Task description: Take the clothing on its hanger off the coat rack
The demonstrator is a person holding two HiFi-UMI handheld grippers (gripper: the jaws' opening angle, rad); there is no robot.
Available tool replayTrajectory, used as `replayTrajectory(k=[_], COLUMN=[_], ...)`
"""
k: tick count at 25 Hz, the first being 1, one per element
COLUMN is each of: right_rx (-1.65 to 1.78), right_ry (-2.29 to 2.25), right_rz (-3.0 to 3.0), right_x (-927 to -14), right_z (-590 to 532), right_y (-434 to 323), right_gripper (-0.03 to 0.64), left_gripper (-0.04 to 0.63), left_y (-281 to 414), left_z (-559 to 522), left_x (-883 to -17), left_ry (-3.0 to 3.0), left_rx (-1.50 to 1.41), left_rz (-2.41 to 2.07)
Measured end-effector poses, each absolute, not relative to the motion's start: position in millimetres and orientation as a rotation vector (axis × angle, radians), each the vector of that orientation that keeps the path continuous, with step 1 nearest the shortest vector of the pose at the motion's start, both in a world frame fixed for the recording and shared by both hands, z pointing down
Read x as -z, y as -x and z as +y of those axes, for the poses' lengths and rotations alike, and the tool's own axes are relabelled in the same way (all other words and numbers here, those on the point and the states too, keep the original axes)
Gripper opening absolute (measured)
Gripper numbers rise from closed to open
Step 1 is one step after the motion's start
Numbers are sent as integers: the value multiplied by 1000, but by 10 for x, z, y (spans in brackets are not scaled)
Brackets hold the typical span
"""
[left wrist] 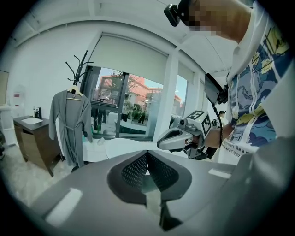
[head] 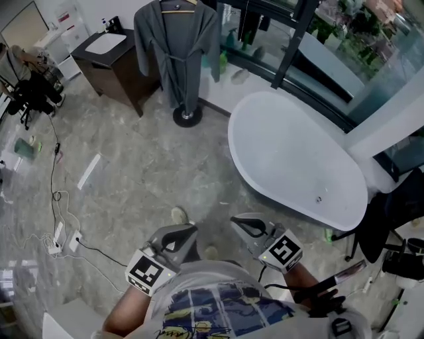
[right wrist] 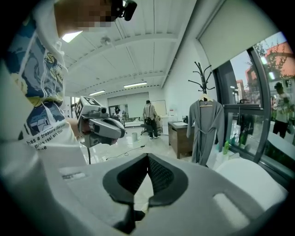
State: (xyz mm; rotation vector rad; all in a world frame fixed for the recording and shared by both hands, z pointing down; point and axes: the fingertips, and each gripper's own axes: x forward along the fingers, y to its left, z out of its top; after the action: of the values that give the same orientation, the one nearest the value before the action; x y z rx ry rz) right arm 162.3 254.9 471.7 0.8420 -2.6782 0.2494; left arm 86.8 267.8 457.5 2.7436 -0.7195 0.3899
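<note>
A grey bathrobe (head: 175,46) hangs on a wooden hanger (head: 179,8) from a black coat rack, whose round base (head: 187,116) stands on the floor far ahead. The robe (left wrist: 70,124) and the rack's hooks (left wrist: 79,69) also show in the left gripper view, and the robe (right wrist: 203,131) shows again in the right gripper view. My left gripper (head: 187,229) and right gripper (head: 237,221) are held low near my body, well short of the rack. Both are shut with nothing between the jaws.
A white bathtub (head: 291,155) lies ahead on the right, beside a glass wall. A dark vanity (head: 109,63) with a white sink stands left of the rack. Cables and a power strip (head: 56,242) trail over the marble floor at the left. A person (right wrist: 148,117) stands far back.
</note>
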Motion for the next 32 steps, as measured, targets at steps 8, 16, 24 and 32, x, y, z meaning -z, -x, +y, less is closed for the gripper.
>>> replayTrajectory(k=[8, 16, 24, 32], right_rx=[-257, -99, -10, 175], right_ry=[-887, -861, -877, -932], right_rz=[-2683, -2657, -2558, -2484], right_x=[-4665, -4436, -4298, -3813], right_z=[1428, 145, -1362, -3489], right_y=[-1406, -928, -1112, -1590], right_gripper=[77, 104, 156, 196], left_gripper=[3, 25, 31, 31], left_y=[-613, 55, 402, 420], left_z=[1569, 589, -181, -1353], left_x=[-4455, -4330, -4380, -4090], left_ry=[-2798, -2849, -2754, -2743], left_rx=[-345, -363, -319, -266], left_rz=[-687, -714, -830, -1026])
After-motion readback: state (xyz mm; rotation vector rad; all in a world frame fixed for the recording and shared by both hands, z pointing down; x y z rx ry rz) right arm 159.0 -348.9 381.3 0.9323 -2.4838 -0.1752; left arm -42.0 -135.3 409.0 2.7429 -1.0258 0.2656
